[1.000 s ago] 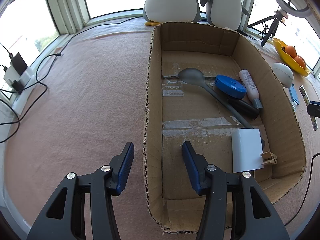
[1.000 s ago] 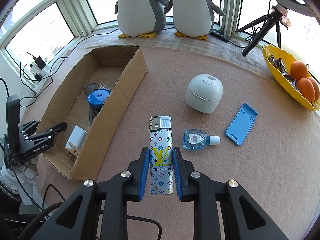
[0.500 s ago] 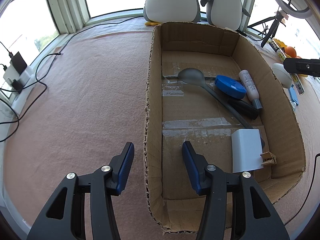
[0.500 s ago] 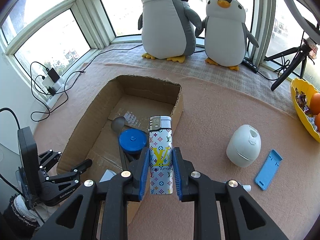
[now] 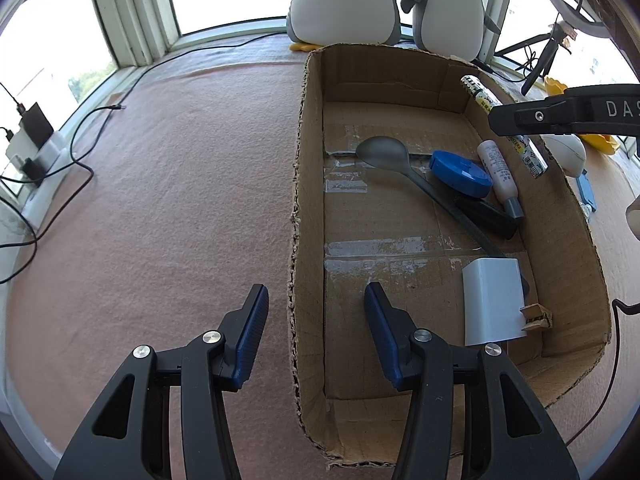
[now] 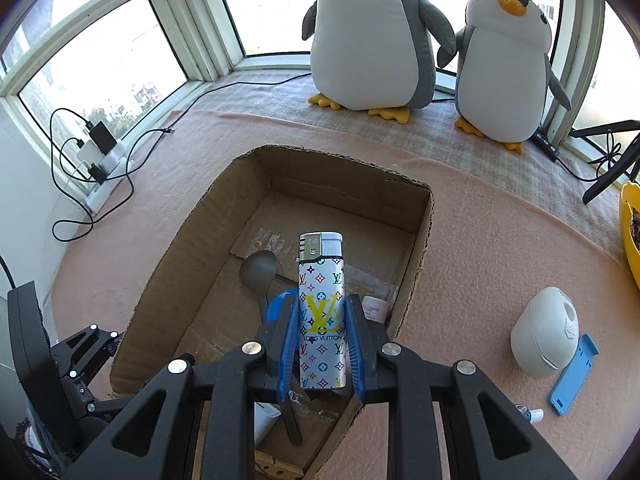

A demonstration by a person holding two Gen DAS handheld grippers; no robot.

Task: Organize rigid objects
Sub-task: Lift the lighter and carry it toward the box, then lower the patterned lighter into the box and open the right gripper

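Note:
My right gripper [image 6: 322, 336] is shut on a white patterned lighter [image 6: 321, 312] and holds it upright above the right side of the open cardboard box [image 6: 168, 280]. The lighter [image 5: 480, 96] and the right gripper also show in the left wrist view, over the box's right wall [image 5: 576, 216]. My left gripper [image 5: 316, 320] is open and empty, with one finger on each side of the box's left wall [image 5: 298, 208]. Inside the box lie a grey spoon [image 5: 384, 154], a blue round lid [image 5: 460, 172], a white tube [image 5: 498, 168] and a white block [image 5: 492, 306].
Two plush penguins [image 6: 372, 36] stand behind the box by the window. A white rounded case [image 6: 544, 332], a blue phone stand [image 6: 572, 376] and a small clear bottle [image 6: 528, 414] lie on the pink cloth right of the box. Chargers and cables [image 6: 96, 148] sit far left.
My right gripper has carried the lighter left from the open cloth to above the box's right side. My left gripper has not moved.

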